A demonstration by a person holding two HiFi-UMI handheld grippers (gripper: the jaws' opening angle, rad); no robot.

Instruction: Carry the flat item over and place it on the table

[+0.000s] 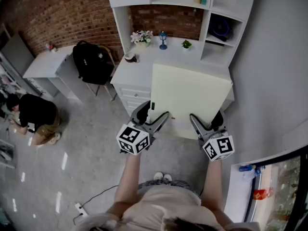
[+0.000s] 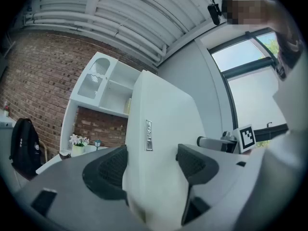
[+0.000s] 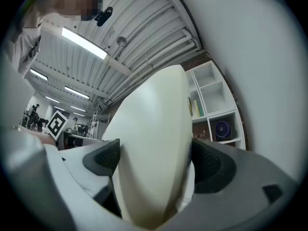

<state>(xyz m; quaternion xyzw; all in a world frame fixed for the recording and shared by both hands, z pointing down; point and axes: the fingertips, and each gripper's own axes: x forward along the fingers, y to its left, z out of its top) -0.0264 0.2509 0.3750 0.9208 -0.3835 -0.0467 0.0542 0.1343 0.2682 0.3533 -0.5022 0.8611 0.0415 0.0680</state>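
Observation:
A flat, pale cream panel (image 1: 190, 97) hangs level over the white desk (image 1: 126, 76), its near edge sticking out past the desk front. My left gripper (image 1: 154, 115) is shut on the near edge at its left corner. My right gripper (image 1: 207, 120) is shut on the same edge further right. In the left gripper view the panel (image 2: 163, 119) rises between the dark pads (image 2: 108, 170), with a small metal tag on its edge. In the right gripper view the panel (image 3: 149, 138) fills the gap between both pads (image 3: 211, 160). Whether the panel touches the desk is hidden.
The desk carries a flower pot (image 1: 141, 37), a blue goblet (image 1: 163, 40), a small green plant (image 1: 186, 44) and a bowl (image 1: 130, 57) under a white shelf unit (image 1: 219, 13). A black backpack (image 1: 91, 61) sits on a chair. A person (image 1: 33, 114) crouches at the left. A grey wall (image 1: 274, 81) stands to the right.

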